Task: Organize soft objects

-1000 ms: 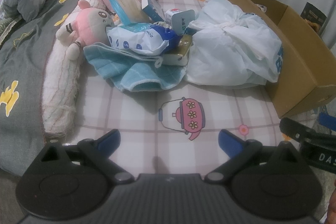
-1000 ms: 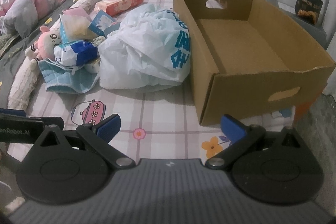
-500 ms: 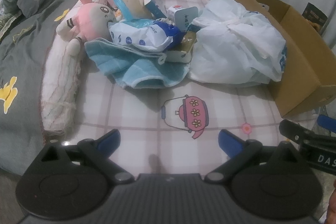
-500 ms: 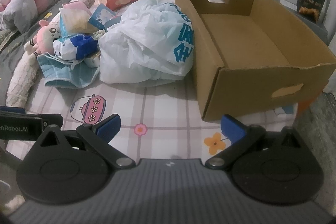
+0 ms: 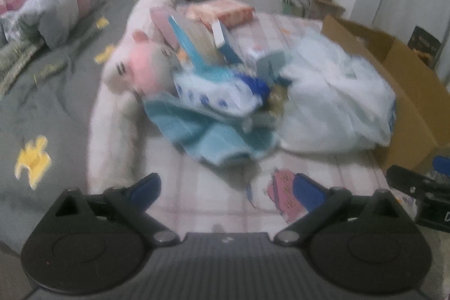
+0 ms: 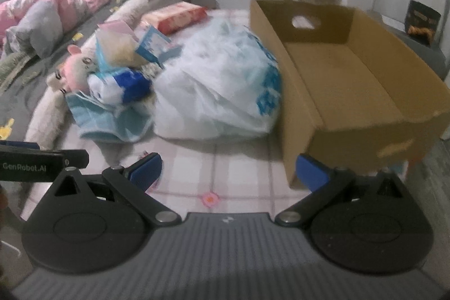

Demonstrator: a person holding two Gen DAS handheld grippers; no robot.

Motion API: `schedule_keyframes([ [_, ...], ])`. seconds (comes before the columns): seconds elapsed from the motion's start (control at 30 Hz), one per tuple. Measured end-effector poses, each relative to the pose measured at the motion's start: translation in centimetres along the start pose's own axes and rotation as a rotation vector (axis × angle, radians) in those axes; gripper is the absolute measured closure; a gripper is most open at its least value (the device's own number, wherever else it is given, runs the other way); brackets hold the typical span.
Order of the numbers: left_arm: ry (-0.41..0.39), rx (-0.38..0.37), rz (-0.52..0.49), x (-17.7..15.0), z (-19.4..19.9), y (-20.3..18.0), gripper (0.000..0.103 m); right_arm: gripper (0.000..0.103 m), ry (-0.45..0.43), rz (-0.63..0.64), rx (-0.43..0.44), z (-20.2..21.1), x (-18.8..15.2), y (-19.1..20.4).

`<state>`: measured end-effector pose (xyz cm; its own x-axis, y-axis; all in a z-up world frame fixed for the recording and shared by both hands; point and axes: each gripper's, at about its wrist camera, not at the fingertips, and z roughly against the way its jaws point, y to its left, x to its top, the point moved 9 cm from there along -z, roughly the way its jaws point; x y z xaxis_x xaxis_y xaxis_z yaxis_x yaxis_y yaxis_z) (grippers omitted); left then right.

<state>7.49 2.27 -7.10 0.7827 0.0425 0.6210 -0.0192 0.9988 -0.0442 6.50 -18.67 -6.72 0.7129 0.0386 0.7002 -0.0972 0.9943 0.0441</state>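
left claw (image 5: 226, 187): jaws spread wide, nothing between them. right claw (image 6: 227, 169): likewise wide apart and empty. both hover low over the checked sheet (image 6: 197, 173) at the near edge of the bed, clear of every item.

the soft things lie in one heap ahead of both claws. in the left view the heap sits straight ahead and slightly above centre; in the right view it lies ahead and to the left, with the box (image 6: 351, 92) ahead and to the right. judgement: the left claw is nearer the heap and squarer to it; the right claw is nearer the box.

heap contents, as far as the blur allows: a pink plush (image 5: 137, 69) at the left end, head toward the grey blanket (image 5: 42, 108); a blue towel (image 5: 216, 137) at the front, crumpled, spread broadly left to right, its near edge the closest soft thing to the left claw; a blue-and-white pack (image 5: 213, 94) resting on the towel; small cartons (image 5: 222, 41) tilted behind it; a white bag (image 5: 334, 103), bulky and knotted, touching the box wall.

the box is open-topped and appears empty. nothing has yet been stowed, so the task looks to be at its start.

judgement: the towel is limp and will sag and drag the pack resting on it if lifted first. the left view is motion-blurred; finer detail cannot be confirmed.
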Motion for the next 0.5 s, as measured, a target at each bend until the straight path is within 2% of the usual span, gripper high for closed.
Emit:
schedule_keyframes([
  [0.13,-0.056,0.021,-0.014,2.0,0.5,1.7,0.002,0.001,-0.059,0.046,0.032,0.4,2.7,1.9],
  [0.27,-0.110,0.039,0.007,3.5,0.6,3.8,0.002,0.001,-0.120,0.067,0.112,0.4,5.9,3.9],
  [0.4,-0.144,-0.001,0.058,4.4,0.6,5.5,0.002,0.001,-0.141,0.111,0.166,-0.4,8.3,6.0],
  [0.5,-0.159,-0.015,0.089,4.9,0.3,6.6,0.002,0.001,-0.134,0.131,0.176,-1.3,9.7,7.2],
])
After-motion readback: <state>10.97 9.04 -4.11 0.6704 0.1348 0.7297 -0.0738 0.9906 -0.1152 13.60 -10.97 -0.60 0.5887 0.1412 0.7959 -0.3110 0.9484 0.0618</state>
